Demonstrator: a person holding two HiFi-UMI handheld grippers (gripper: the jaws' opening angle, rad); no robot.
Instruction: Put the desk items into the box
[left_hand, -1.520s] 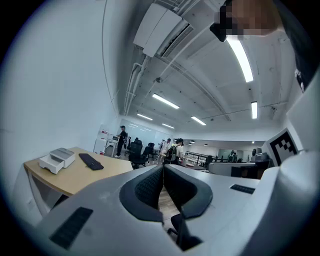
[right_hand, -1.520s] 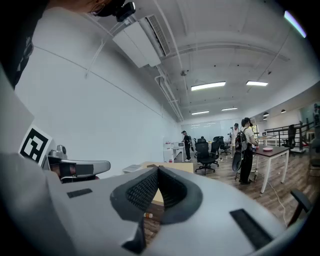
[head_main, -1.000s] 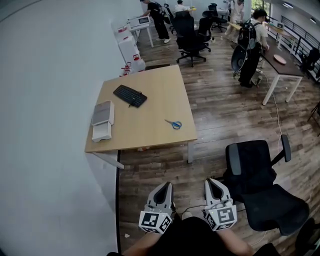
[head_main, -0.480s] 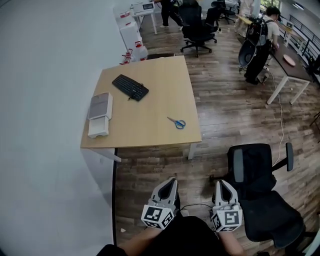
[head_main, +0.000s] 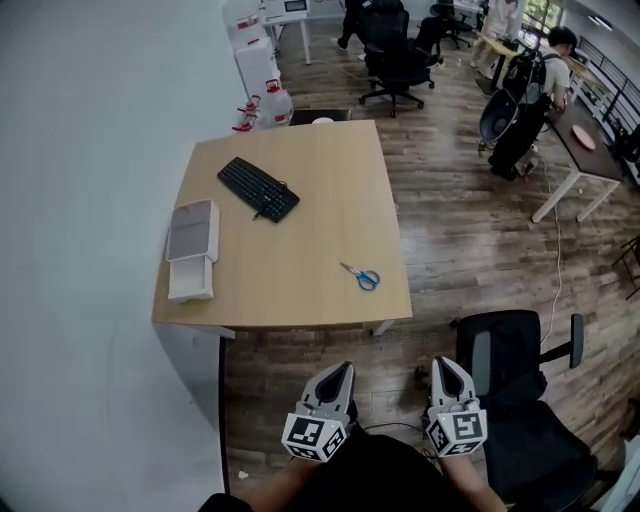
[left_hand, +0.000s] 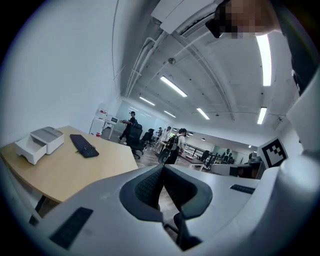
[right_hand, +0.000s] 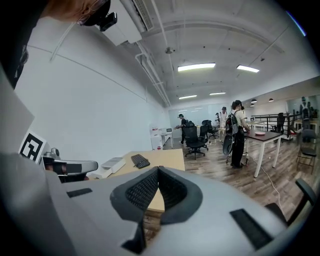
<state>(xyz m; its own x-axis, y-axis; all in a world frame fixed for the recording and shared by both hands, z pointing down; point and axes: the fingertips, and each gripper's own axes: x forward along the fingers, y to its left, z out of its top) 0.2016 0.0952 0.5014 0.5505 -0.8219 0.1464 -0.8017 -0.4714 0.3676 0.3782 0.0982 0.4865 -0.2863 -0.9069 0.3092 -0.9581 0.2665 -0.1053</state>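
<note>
A wooden desk (head_main: 300, 290) stands against the white wall. On it lie a black keyboard (head_main: 258, 188), blue-handled scissors (head_main: 361, 277) and a white box (head_main: 191, 248) with a grey lid at the left edge. Both grippers are held low, short of the desk's near edge. My left gripper (head_main: 340, 371) and right gripper (head_main: 446, 366) are shut and hold nothing. The left gripper view shows the box (left_hand: 40, 143) and the keyboard (left_hand: 84, 146) beyond its closed tips (left_hand: 162, 166). The right gripper view shows the keyboard (right_hand: 140, 161) past its closed tips (right_hand: 158, 169).
A black office chair (head_main: 520, 400) stands just right of me on the wooden floor. More chairs (head_main: 398, 65), a second desk (head_main: 585, 150) and people (head_main: 535, 95) are farther back. White cartons (head_main: 255, 70) stand beyond the desk's far end.
I have come closer to the desk, which now sits lower and larger in the head view. Both grippers stay shut and keep their places in front of me.
</note>
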